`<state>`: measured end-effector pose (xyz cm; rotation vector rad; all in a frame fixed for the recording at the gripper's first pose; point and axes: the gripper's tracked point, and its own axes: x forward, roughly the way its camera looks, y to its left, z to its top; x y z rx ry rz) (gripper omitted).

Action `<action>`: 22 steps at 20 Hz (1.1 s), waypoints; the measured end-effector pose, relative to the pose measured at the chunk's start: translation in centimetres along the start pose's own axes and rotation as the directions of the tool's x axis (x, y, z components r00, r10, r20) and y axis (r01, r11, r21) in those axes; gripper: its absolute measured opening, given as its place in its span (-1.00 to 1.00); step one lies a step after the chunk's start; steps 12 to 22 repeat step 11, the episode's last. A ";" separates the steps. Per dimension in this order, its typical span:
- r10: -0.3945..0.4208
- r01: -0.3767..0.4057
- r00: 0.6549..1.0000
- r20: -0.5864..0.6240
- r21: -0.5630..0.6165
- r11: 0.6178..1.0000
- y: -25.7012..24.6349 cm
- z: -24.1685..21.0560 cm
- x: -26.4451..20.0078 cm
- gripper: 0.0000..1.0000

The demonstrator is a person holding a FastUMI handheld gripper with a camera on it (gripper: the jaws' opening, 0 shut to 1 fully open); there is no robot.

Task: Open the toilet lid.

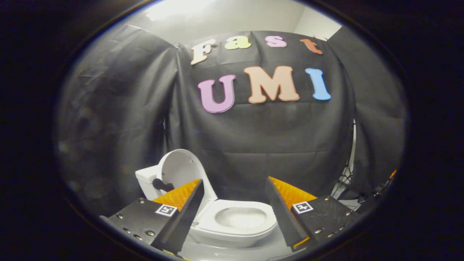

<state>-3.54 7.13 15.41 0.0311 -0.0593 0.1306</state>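
So your toilet lid (180, 167) is already standing up, leaning back against the tank (146, 180) behind the left finger, with a small dark bit, maybe the flush handle (162, 185), poking out just beside it. The bowl (237, 221) with its open seat sits right between your two fingers and a touch beyond them, running roughly front to back along the way you're pointing, with the hinge end off toward the left. That's the thing to watch: the lid is up and to the left of the gap, not in it.

Your gripper (235, 204) is spread wide with nothing in it, neither finger touching the toilet as far as I can tell. You're held low and close, looking slightly down over the bowl, toilet resting on a pale table (232, 252) surface. Looks to me like the job's basically done, so just back off straight without clipping the seat.
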 end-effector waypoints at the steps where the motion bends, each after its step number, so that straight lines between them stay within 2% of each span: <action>1: -0.009 0.009 1.000 -0.002 0.008 1.000 -1.1 0.3 -0.3 0.99; 8: -0.084 0.083 0.996 0.006 0.037 0.996 -8.9 0.7 -2.9 0.99; 11: -0.096 0.095 0.995 0.010 0.048 0.994 -10.6 0.4 -3.5 1.00; 22: -0.096 0.095 0.995 0.010 0.048 0.994 -10.6 0.4 -3.5 1.00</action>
